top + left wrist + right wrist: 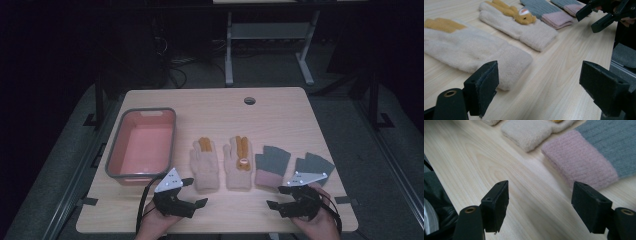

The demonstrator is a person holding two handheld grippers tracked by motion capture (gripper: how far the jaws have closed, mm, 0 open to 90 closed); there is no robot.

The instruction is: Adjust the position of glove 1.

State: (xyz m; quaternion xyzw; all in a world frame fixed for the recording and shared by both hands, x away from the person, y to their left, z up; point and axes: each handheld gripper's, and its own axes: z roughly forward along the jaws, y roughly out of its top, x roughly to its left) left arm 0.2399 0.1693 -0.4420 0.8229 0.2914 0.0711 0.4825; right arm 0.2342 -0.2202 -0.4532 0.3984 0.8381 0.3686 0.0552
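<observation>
Lying in a row near the front edge of the worktop [280, 107]: cream gloves [205, 165], grey gloves [272, 165]; hovering wide and empty: left hand-held gripper [192, 192], right hand-held gripper [275, 196]; risking pinching one fuzzy layer, dragging neighbours askew beside pink tub [142, 142].
</observation>
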